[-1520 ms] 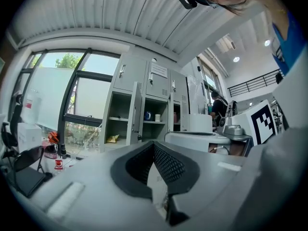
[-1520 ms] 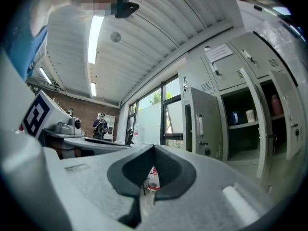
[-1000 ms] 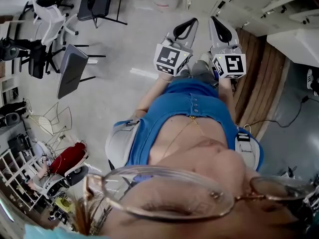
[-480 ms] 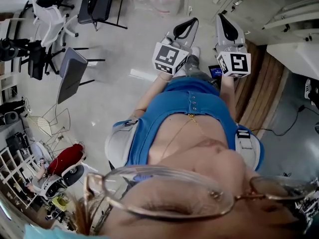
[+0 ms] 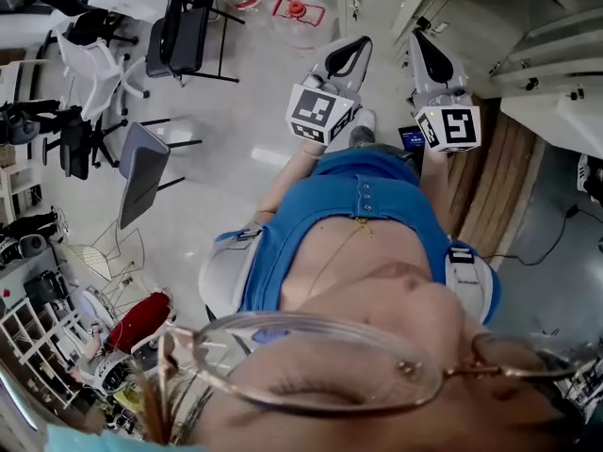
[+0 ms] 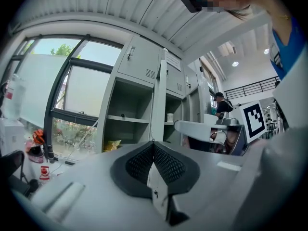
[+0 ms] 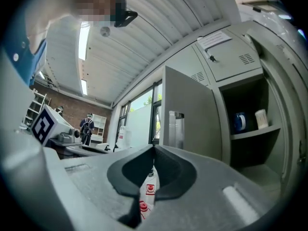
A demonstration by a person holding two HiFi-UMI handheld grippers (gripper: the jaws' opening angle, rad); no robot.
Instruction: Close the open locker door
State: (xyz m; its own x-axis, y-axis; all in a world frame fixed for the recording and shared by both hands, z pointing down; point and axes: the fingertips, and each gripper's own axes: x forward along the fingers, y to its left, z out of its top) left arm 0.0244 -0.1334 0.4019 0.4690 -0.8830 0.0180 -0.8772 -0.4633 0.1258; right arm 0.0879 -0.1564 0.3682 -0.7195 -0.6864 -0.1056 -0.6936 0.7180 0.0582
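A grey bank of lockers (image 6: pixel 144 95) stands ahead, with several compartments showing open shelves. In the right gripper view an open locker door (image 7: pixel 190 109) with a metal handle (image 7: pixel 176 129) stands edge-out, left of an open compartment (image 7: pixel 250 124) that holds a blue item and a white cup. My right gripper (image 7: pixel 154 147) is shut and empty, a short way off the door. My left gripper (image 6: pixel 154 142) is shut too, holding nothing, and points at the lockers. In the head view both grippers, left (image 5: pixel 353 50) and right (image 5: pixel 422 38), are held up side by side.
Black chairs (image 5: pixel 188 22) and large water bottles (image 5: pixel 297 8) stand on the floor to the left. A wooden strip (image 5: pixel 480 177) runs along the lockers' (image 5: pixel 546 45) foot. Windows (image 6: pixel 62 95) lie left of the lockers. People stand far off (image 6: pixel 222 105).
Both grippers have risen a little and moved forward toward the lockers; the right one has shifted rightward. The head view has tilted, and more of the floor ahead shows. Jaws stay shut.
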